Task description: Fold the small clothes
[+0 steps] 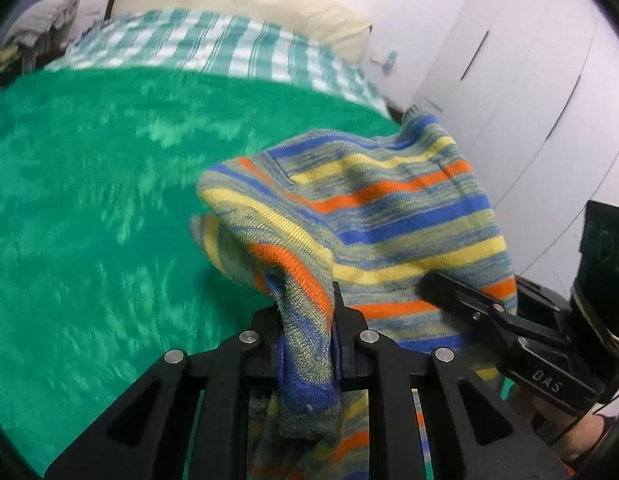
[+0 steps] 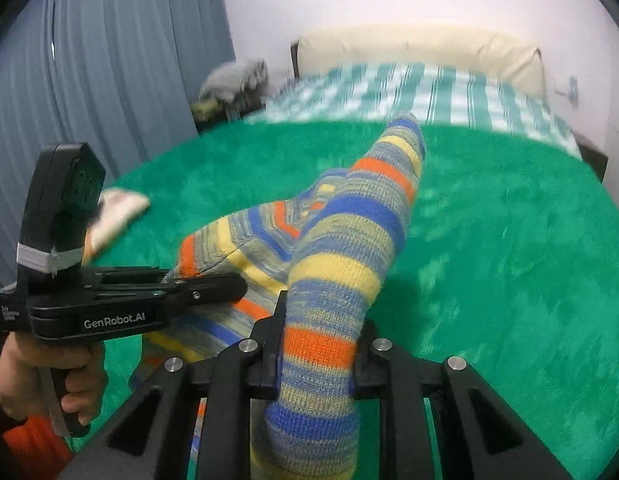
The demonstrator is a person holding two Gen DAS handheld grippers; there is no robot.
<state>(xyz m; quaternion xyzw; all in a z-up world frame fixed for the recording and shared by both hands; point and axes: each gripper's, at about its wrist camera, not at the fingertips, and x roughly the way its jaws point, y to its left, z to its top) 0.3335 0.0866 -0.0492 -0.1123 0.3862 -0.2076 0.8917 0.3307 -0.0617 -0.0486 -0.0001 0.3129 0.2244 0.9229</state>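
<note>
**Both claws pinching the striped knit, lifting it over the bed**

I am holding the striped sweater in both claws. My left claw is pinching a bunched edge of it between its fingers; my right claw is pinching what looks like a sleeve, which is running forward past its tips. The garment is hanging between the two, above the green blanket ahead of me. To fold well, I am judging I should keep both grips level and the cloth taut, then lay it flat before creasing.
</note>
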